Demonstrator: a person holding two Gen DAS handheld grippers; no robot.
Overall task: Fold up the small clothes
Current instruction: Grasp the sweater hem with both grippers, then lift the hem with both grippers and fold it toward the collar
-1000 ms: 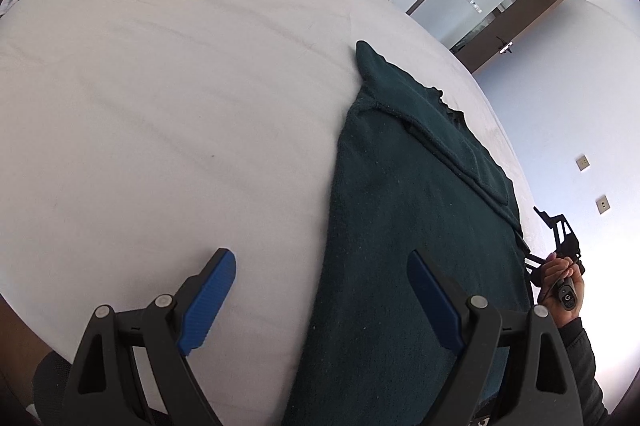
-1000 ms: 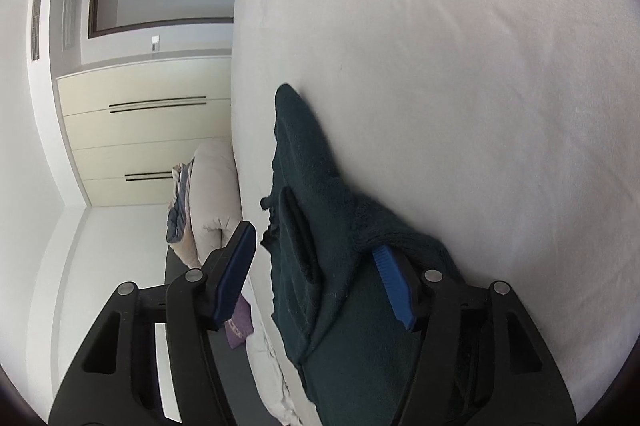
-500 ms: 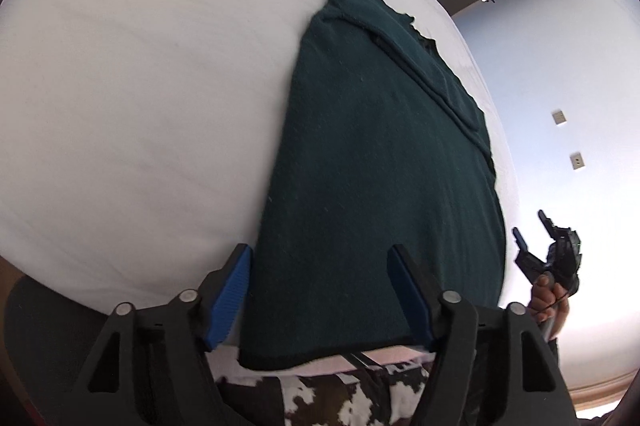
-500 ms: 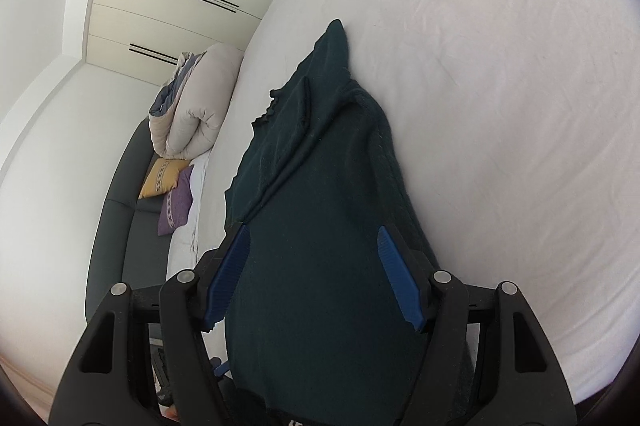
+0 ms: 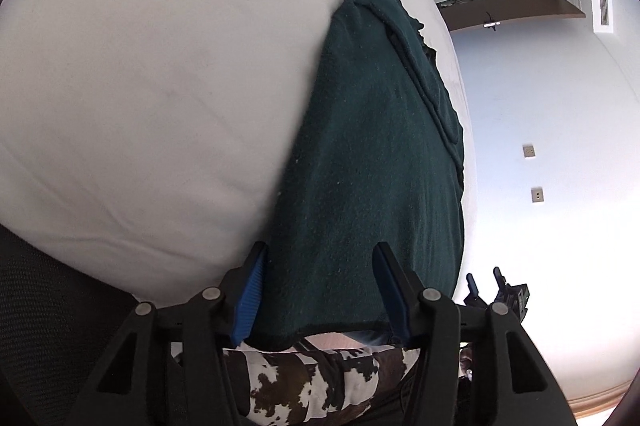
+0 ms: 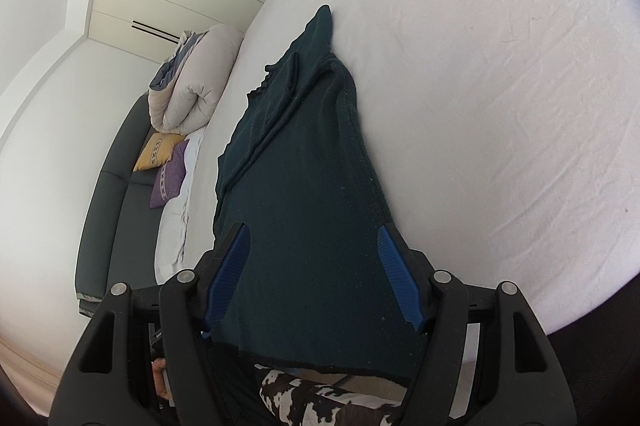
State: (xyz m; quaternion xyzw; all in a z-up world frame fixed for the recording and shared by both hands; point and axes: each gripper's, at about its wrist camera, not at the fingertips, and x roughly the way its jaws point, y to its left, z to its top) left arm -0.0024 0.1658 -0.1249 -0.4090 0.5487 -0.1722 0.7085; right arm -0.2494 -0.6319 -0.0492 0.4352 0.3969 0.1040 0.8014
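Note:
A dark green knit garment [image 5: 372, 161] lies lengthwise on a white bed [image 5: 140, 85], its near hem hanging over the bed's front edge. It also shows in the right wrist view [image 6: 308, 193]. My left gripper [image 5: 320, 290] is open, its blue pads on either side of the hem's left part. My right gripper [image 6: 312, 278] is open, its pads on either side of the hem's right part. The right gripper also shows small in the left wrist view [image 5: 496, 290].
A folded beige duvet [image 6: 192, 77] lies at the bed's far end. A dark sofa [image 6: 116, 193] with a yellow cushion [image 6: 158, 150] and a purple cushion [image 6: 170, 173] stands beside the bed. A person's cow-print clothing [image 5: 312, 382] is below the hem.
Both grippers have pulled back toward the near bed edge and now straddle the garment's hem. The right gripper left the garment's far part. Both jaws have narrowed a little but stay open.

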